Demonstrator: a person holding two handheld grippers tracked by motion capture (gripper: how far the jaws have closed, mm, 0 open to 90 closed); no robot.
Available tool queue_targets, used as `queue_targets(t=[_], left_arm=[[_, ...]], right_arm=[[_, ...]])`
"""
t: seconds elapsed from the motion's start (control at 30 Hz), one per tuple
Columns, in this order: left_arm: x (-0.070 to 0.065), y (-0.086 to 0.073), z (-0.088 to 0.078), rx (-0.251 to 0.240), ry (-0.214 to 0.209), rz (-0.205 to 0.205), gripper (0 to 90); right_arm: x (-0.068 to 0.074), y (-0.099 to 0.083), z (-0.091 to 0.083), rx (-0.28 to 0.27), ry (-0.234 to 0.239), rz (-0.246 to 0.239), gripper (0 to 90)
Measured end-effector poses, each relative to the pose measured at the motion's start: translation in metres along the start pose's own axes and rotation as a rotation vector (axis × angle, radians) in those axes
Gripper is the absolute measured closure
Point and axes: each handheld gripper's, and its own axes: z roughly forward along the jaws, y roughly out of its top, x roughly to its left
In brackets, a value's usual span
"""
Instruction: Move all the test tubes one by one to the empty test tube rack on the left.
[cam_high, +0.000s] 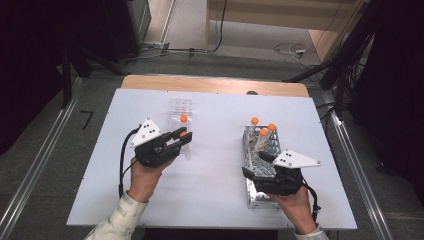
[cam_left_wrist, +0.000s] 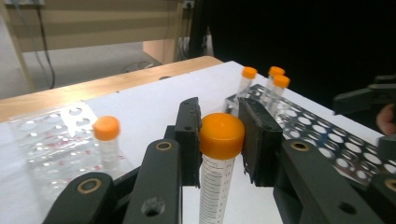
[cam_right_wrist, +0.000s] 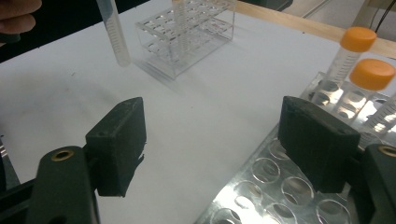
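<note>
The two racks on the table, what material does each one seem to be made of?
The clear rack looks like glossy transparent plastic, perhaps acrylic: the table shows through its walls. The perforated rack looks like bare metal, likely aluminium: silvery, with bright reflections around its round holes.

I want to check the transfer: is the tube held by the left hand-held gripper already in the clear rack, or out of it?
Out. The left hand-held gripper clamps the orange-capped tube beside the clear rack, above the white table.

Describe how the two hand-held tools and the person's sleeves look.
Both the left tool and the right tool are black, each with two jaws, a grey three-cornered plate with dark dots on top, and a black trailing cable. The jaw arms have brass-coloured rivets. The sleeves are light-coloured.
</note>
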Motion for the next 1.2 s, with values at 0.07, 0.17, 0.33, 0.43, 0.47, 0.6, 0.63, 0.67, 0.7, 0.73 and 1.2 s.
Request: queue_targets(t=[0.07,0.17,0.33,0.43,0.47,0.6,0.63,0.67,0.7,0.73,1.2], left_arm=[[0.004,0.003,0.0,-0.006,0.014,-0.006,70.1],[0.009,0.007,0.0,-0.007,0.034,-0.005,70.0],[0.019,0.013,0.004,0.005,0.068,-0.005,70.1],[0.024,0.017,0.005,0.005,0.089,-0.011,70.1],[0.026,0.019,0.005,0.006,0.096,-0.009,70.1],[0.034,0.023,0.007,-0.002,0.118,-0.021,70.1],[0.036,0.024,0.008,-0.001,0.123,-0.025,70.1],[0.037,0.024,0.009,-0.002,0.127,-0.027,70.1],[0.038,0.025,0.009,-0.001,0.129,-0.027,70.1],[0.04,0.025,0.01,-0.004,0.132,-0.029,70.1],[0.057,0.036,0.028,-0.012,0.204,-0.022,70.1]], right_arm=[[-0.003,-0.001,-0.004,-0.006,-0.013,0.003,21.1],[-0.006,-0.003,-0.008,-0.011,-0.026,0.008,19.6],[-0.008,-0.004,-0.013,-0.029,-0.047,0.006,20.4],[-0.009,-0.005,-0.014,-0.028,-0.053,0.013,20.4],[-0.009,-0.005,-0.015,-0.03,-0.056,0.013,20.9],[-0.01,-0.004,-0.016,-0.039,-0.057,0.016,21.4],[-0.01,-0.004,-0.016,-0.038,-0.058,0.015,21.3],[-0.01,-0.004,-0.016,-0.038,-0.06,0.013,21.3],[-0.01,-0.004,-0.016,-0.037,-0.059,0.014,21.4],[-0.009,-0.004,-0.016,-0.037,-0.059,0.014,21.4],[-0.01,-0.004,-0.017,-0.041,-0.061,0.014,22.1]])
